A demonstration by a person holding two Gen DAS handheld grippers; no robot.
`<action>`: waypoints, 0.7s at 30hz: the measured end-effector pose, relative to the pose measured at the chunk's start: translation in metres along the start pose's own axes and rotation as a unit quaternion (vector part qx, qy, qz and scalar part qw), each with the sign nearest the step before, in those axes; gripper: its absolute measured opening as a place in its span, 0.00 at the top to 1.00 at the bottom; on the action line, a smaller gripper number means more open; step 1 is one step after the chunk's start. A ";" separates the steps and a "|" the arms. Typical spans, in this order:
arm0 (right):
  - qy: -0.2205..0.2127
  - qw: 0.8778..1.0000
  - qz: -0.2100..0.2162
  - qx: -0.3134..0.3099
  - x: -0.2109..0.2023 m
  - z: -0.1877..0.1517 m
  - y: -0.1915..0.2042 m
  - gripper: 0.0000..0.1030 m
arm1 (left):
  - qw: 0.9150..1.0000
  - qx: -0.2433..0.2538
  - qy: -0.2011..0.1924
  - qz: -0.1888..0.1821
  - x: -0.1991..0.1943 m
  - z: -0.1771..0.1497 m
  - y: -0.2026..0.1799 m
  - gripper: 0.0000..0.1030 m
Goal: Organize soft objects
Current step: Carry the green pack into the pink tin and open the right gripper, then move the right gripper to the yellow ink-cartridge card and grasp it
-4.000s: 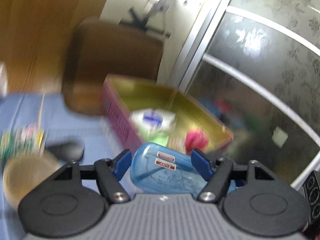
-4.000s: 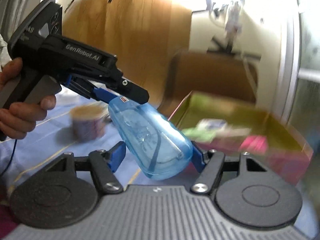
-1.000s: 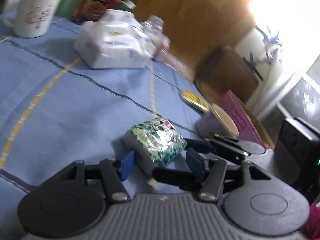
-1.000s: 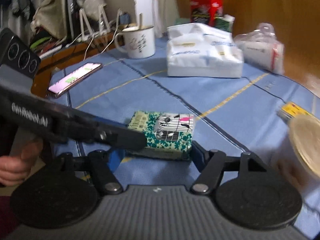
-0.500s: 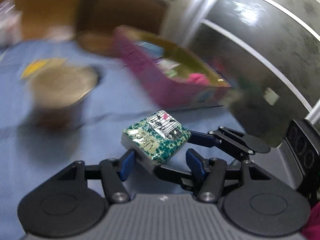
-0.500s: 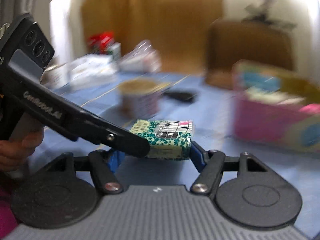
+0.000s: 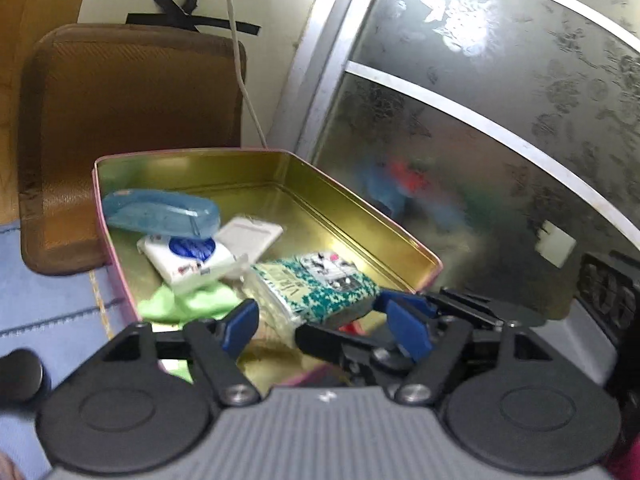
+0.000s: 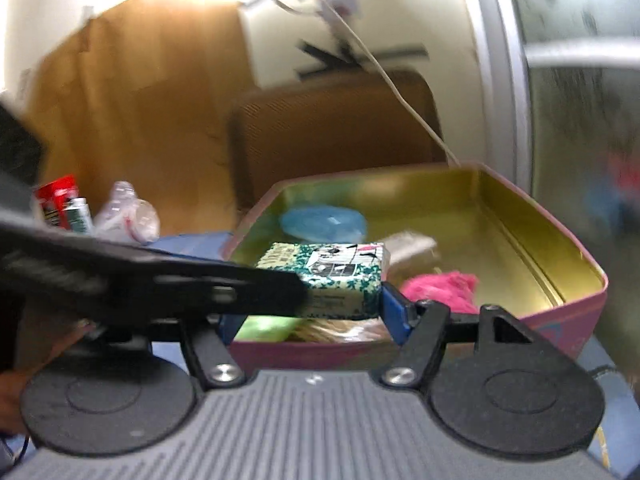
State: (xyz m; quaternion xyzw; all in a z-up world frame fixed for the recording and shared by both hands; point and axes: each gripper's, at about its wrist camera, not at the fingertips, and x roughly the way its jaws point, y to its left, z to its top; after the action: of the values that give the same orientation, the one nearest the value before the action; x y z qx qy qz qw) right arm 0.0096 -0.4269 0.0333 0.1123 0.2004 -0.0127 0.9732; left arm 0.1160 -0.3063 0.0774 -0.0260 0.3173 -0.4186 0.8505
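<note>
A green patterned tissue pack [image 7: 316, 288] [image 8: 340, 276] hangs over the front part of a pink tin box with a gold inside [image 7: 192, 154] [image 8: 560, 220]. My right gripper [image 8: 312, 318] is shut on the pack's two ends. My left gripper [image 7: 322, 326] straddles the same pack, its jaws opening, and small gaps show beside both blue pads. The left gripper's black finger [image 8: 160, 284] crosses the right wrist view and hides the right gripper's left pad. In the tin lie a blue plastic case [image 7: 160, 214], white tissue packs [image 7: 188, 258], a green cloth [image 7: 188, 304] and a pink fluffy item [image 8: 440, 286].
A brown chair back [image 7: 128, 120] stands right behind the tin, with a white cable [image 7: 244, 80] hanging over it. A frosted glass door [image 7: 480, 120] rises at the right. The blue tablecloth [image 7: 48, 304] spreads to the left, bearing a plastic bag [image 8: 128, 216] and a red package [image 8: 56, 196].
Both grippers have carried the tissue pack from the open table to above the tin. The left gripper's pads now stand wider, apart from the pack.
</note>
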 end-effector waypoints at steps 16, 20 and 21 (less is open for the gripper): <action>-0.057 0.994 -0.098 0.003 0.001 -0.012 -0.008 0.35 | 1.000 0.008 -0.023 0.000 -0.078 -0.055 0.012 0.25; -0.074 0.997 -0.027 0.001 -0.026 -0.015 0.024 0.49 | 0.999 0.037 -0.029 -0.016 -0.122 -0.093 0.021 0.25; -0.072 0.997 -0.002 -0.005 -0.026 -0.016 0.034 0.49 | 0.999 0.039 -0.030 -0.013 -0.133 -0.102 0.026 0.25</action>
State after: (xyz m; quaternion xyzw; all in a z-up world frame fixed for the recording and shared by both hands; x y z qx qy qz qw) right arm -0.0179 -0.3906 0.0368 0.1060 0.1300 -0.0214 0.9856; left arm 0.0170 -0.1695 0.0567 -0.0094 0.2748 -0.4406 0.8545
